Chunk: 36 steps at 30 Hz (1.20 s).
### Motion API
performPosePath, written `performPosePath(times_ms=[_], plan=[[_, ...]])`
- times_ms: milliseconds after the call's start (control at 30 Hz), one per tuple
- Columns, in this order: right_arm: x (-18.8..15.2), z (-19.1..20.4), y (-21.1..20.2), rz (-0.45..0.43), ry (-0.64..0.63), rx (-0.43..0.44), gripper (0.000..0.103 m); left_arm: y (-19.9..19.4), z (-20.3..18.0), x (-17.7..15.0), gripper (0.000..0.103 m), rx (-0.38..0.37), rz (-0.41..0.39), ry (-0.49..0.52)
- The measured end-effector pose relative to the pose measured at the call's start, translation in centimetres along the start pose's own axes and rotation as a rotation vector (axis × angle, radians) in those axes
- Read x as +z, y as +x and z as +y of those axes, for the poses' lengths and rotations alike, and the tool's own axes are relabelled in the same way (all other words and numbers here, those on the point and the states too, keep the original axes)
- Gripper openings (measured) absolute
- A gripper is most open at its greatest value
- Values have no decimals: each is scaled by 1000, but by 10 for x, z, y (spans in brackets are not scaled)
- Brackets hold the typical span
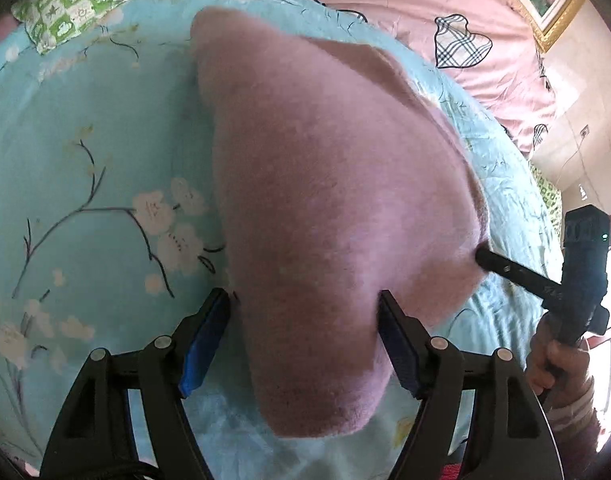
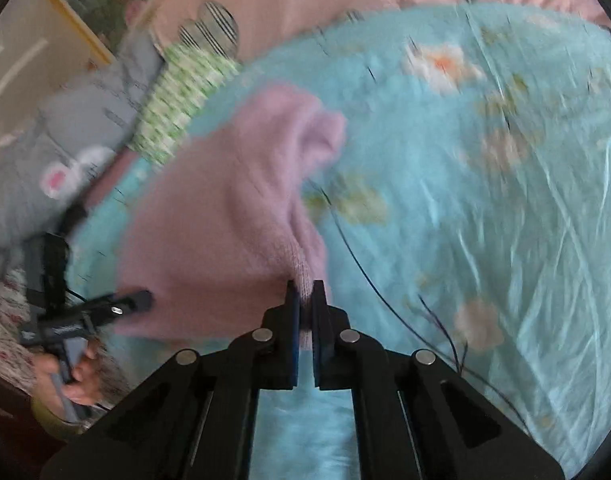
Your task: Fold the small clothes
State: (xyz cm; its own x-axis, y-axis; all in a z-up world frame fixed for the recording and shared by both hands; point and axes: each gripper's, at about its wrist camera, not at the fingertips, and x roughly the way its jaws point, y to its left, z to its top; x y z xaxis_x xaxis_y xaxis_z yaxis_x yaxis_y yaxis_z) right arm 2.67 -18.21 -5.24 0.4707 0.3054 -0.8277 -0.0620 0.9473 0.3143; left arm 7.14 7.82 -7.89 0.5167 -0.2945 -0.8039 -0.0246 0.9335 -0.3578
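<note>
While right tool (image 2: 304,300) clamps pink garment (image 1: 329,184), left tool (image 1: 305,300) agape astride it, floral sheet (image 1: 97,152) beneath.

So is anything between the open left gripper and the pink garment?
Nothing visible. The pink garment already lies between the left gripper's spread fingers, with only the blue floral sheet around it. The right gripper is shut on the garment's far edge.
</note>
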Motion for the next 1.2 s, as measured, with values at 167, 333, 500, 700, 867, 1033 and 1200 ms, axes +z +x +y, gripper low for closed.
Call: performPosePath(times_ms=[167, 333, 500, 700, 867, 1033, 1200], plan=[[-3, 6, -9, -56, 20, -13, 14, -20, 0, 1, 74, -3, -22, 19], [7, 14, -50, -168, 23, -20, 25, -67, 6, 19, 73, 13, -153, 21], [40, 41, -50, -210, -6, 99, 25, -80, 1, 58, 73, -185, -233, 0], [83, 67, 7, -159, -39, 159, 25, -30, 6, 98, 68, -167, -168, -20], [92, 44, 73, -33, -85, -9, 10, 22, 15, 99, 46, -43, -75, -8], [94, 38, 77, -73, -116, 11, 9, 29, 12, 97, 46, -21, -84, 36], [86, 42, 50, -108, -91, 48, 14, -9, 1, 74, 47, -3, -156, 67]])
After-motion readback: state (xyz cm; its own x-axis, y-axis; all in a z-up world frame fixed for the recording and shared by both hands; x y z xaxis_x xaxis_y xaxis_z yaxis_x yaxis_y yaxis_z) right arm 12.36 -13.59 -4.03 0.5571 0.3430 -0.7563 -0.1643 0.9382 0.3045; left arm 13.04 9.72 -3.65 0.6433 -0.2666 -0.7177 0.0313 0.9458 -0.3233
